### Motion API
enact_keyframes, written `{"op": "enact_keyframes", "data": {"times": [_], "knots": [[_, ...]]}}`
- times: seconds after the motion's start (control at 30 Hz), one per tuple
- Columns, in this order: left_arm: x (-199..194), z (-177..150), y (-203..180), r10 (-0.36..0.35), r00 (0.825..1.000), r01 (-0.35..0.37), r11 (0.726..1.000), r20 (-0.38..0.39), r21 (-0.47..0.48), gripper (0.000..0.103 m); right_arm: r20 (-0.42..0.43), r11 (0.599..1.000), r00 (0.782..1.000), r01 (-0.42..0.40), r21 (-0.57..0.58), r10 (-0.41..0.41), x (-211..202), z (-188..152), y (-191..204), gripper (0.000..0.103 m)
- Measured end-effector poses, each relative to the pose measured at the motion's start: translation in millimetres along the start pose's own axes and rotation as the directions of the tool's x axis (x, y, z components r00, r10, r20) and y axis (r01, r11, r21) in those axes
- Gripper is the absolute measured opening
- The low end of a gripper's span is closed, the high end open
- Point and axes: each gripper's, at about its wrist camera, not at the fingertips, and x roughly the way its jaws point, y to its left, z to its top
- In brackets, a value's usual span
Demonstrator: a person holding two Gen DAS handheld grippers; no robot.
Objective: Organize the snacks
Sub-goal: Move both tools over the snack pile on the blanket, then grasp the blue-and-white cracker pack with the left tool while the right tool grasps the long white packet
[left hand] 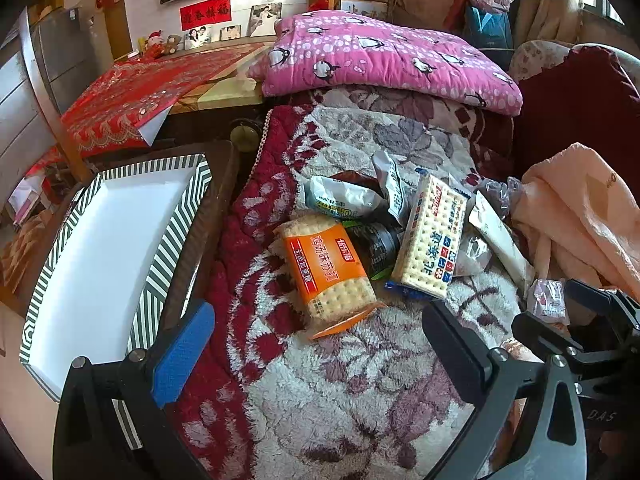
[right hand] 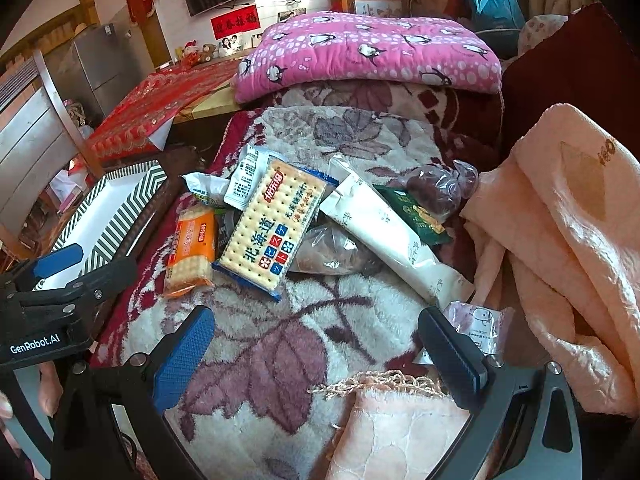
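Here we see both grippers spread wide, empty. Orange cracker pack (left hand: 326, 270) lies on the blanket (left hand: 360, 380) w/ the snack pile, just ahead of left gripper (left hand: 320, 356), long axis pointing away; striped box (left hand: 100, 248) sits left. Right gripper (right hand: 318, 354) is farther.

"GenRobot.AI" was printed white on the left gripper (right hand: 52, 292) body. "北海道" stood in blue on the cracker pack (right hand: 272, 228), with a red logo reading roughly "优乐滋". The orange cracker pack (left hand: 326, 270) carried Chinese text, upside down, unclear. "BAS" was marked on the right gripper (left hand: 592, 320) frame.
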Motion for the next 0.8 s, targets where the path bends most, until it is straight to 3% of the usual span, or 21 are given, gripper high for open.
{"op": "enact_keyframes", "data": {"times": [0.8], "knots": [[20, 4, -18, 0.008, 0.999, -0.006, 0.999, -0.044, 0.046, 0.103, -0.041, 0.999, 0.999, -0.015, 0.033, 0.016, 12, -7, -14, 0.102]]}}
